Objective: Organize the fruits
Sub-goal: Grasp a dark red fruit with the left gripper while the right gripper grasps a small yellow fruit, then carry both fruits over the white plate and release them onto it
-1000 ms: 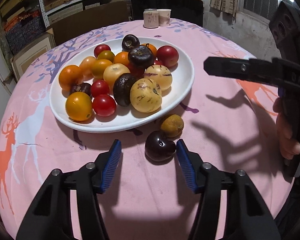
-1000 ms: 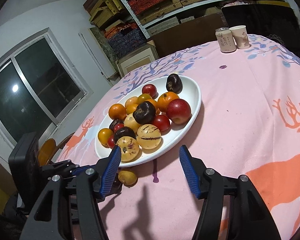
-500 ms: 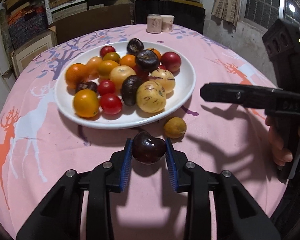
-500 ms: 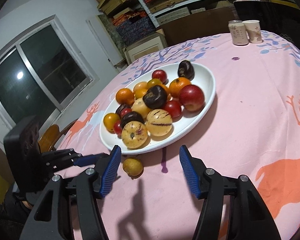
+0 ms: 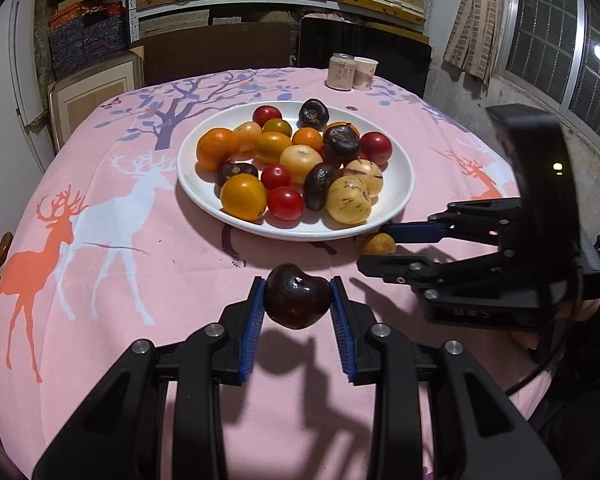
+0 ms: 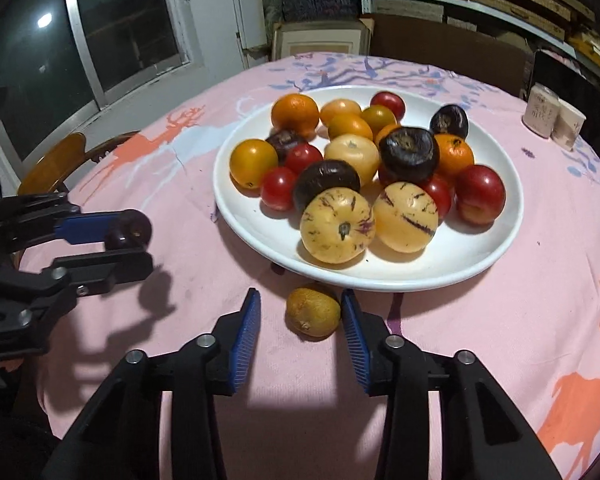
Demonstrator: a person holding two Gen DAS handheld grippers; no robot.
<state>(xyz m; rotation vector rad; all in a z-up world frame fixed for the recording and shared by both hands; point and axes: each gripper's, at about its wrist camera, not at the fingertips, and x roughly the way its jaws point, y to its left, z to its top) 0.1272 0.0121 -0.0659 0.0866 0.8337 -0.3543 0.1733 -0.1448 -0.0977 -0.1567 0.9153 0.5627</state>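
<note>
My left gripper (image 5: 298, 292) is shut on a dark purple fruit (image 5: 296, 298) and holds it a little above the pink tablecloth; its shadow lies beneath. The right wrist view shows this same gripper (image 6: 129, 242) and fruit (image 6: 126, 232) at the left. A small yellow-brown fruit (image 6: 313, 312) rests on the cloth just in front of the white plate (image 6: 420, 276). My right gripper (image 6: 300, 294) straddles it with its jaws closing. The right pad is at the fruit's side and the left pad stands apart. The plate (image 5: 400, 196) holds several tomatoes, oranges, dark fruits and striped yellow melons.
A can (image 5: 341, 71) and a paper cup (image 5: 365, 74) stand at the table's far edge. A wooden chair (image 6: 60, 160) sits by the table's left rim. Shelves and boxes fill the wall behind. A hand (image 5: 584, 308) grips the right tool.
The left gripper shut on the dark fruit and lifted it off the cloth. The right gripper swung over to the yellow-brown fruit, rolled, and its jaws narrowed around it.
</note>
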